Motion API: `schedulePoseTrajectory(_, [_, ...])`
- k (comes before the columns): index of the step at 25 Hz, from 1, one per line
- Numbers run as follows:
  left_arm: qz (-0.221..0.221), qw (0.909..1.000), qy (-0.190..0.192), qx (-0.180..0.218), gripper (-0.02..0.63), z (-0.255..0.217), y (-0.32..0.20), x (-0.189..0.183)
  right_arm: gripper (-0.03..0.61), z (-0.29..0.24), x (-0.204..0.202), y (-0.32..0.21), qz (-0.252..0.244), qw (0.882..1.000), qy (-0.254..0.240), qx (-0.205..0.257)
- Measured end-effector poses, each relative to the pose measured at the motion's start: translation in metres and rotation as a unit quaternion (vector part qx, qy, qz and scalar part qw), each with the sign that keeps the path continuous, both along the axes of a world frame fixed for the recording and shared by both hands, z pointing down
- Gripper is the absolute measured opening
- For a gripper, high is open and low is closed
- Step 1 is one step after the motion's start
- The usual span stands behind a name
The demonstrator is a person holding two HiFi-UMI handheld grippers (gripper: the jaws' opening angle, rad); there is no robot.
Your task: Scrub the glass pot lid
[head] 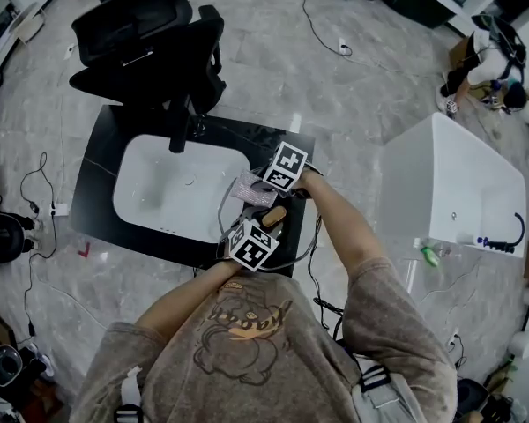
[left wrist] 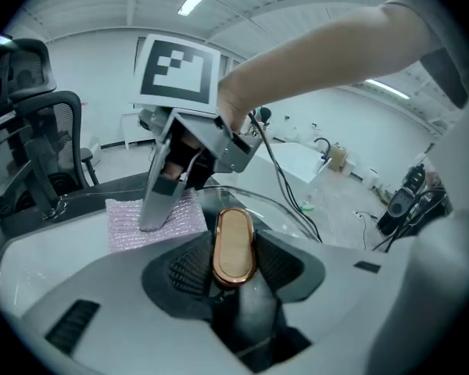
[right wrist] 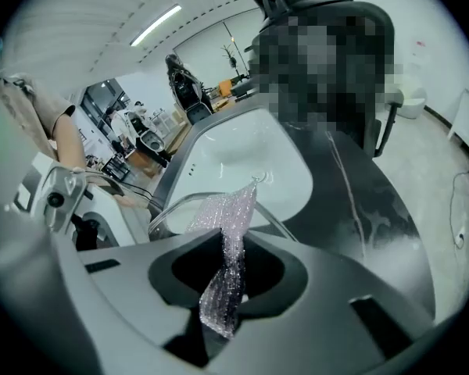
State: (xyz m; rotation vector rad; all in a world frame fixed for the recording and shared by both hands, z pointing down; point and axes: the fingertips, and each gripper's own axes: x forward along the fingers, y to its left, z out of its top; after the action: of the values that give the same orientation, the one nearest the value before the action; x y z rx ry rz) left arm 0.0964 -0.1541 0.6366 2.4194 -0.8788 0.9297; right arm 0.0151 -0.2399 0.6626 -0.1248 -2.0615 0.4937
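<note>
Grey marble-look floor point(head: 353, 95), a black counter point(head: 97, 174) with a white sink point(head: 137, 152); the glass pot lid point(left wrist: 277, 213) is held over the counter's right end.

A black office chair point(head: 145, 38) stands behind the sink. Just right of the basin, a glittery pink scrub cloth point(head: 254, 189) lies spread against the lid's glass. The left gripper point(left wrist: 234, 262) is clamped on the lid's wood-coloured, copper-rimmed knob point(left wrist: 234, 241), with a ribbed pad pressing on either side. The right gripper point(right wrist: 227, 280), just above it in the head view, has its jaws closed on the cloth, whose free end fans out onto the lid. Well to the right stands a white tub point(head: 458, 183).
</note>
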Motion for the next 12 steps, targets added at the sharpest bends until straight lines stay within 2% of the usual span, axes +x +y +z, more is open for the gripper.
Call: schedulePoseTrajectory(12, [0.011,0.9994,-0.007,-0.033,0.187,0.004,0.0,-0.002,0.084,-0.005,0.093,0.011,0.125,0.992,-0.01,0.015])
